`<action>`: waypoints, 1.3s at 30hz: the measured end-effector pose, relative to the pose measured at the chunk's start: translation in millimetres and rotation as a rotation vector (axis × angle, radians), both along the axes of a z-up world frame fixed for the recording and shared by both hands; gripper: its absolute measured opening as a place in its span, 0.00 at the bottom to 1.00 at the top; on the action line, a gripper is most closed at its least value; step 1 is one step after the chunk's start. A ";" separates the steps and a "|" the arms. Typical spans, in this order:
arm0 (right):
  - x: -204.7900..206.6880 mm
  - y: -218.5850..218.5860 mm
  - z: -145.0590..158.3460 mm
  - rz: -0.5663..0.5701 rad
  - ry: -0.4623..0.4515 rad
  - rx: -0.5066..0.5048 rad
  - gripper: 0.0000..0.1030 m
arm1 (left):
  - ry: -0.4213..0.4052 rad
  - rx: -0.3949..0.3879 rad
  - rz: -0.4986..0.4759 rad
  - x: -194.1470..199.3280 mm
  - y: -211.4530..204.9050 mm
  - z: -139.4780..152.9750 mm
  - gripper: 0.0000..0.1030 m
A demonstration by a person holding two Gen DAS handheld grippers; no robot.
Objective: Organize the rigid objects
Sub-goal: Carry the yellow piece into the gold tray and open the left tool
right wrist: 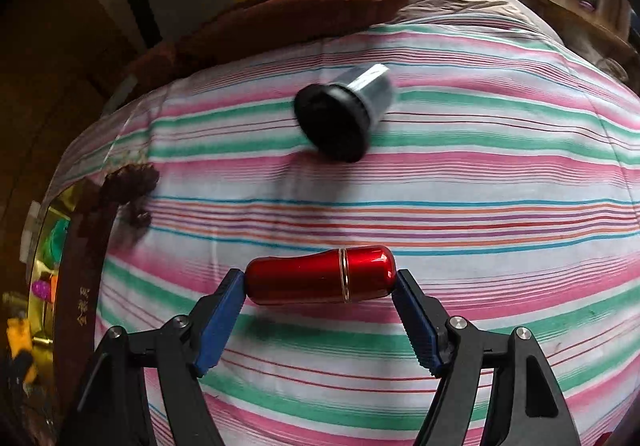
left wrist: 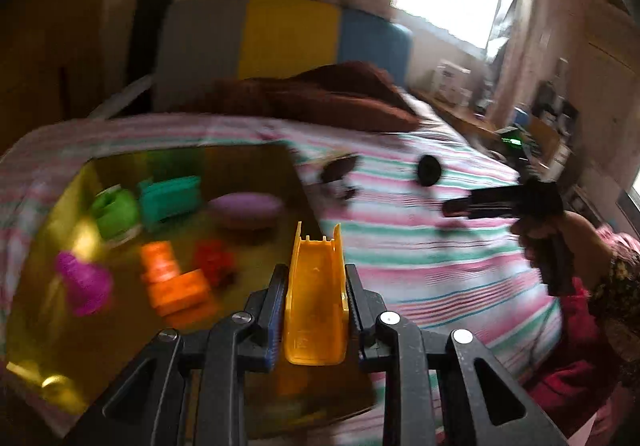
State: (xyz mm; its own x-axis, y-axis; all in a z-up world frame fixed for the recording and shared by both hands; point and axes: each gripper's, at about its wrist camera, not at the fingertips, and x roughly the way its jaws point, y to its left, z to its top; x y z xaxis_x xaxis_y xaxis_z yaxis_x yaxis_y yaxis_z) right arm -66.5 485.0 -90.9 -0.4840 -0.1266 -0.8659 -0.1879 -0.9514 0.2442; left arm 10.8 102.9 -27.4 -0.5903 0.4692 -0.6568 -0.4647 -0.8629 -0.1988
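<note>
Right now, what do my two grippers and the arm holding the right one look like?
Both grippers, left and right, have black angular linkage frames with silver pivot bolts and ribbed blue finger pads. The right one's black pistol-style handle meets a dark floral sleeve.

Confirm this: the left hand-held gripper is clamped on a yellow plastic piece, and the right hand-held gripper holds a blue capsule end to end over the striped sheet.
One detail is wrong: the capsule in the right hand-held gripper is glossy red, not blue, as the right wrist view shows. The rest stands: the left hand-held gripper is clamped on the yellow plastic piece, and the capsule is over the striped sheet.
</note>
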 end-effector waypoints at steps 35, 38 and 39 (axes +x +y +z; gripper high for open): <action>3.3 -12.6 7.7 0.029 0.052 -0.029 0.73 | -0.011 -0.229 0.424 -13.6 -116.4 -35.2 0.40; 2.7 -14.5 12.3 0.031 0.059 -0.069 0.73 | -0.009 -0.163 0.428 -11.8 -121.5 -30.3 0.40; 2.8 -16.1 14.1 0.035 0.058 -0.078 0.73 | -0.013 -0.139 0.426 -12.3 -121.9 -28.5 0.40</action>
State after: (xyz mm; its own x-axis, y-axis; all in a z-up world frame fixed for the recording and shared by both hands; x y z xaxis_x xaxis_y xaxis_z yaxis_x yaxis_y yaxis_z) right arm -63.7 468.9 -76.8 -0.5274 -0.2104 -0.8232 -0.1381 -0.9347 0.3275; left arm -1.5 -19.1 -55.9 -0.7032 0.0928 -0.7049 -0.0600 -0.9957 -0.0712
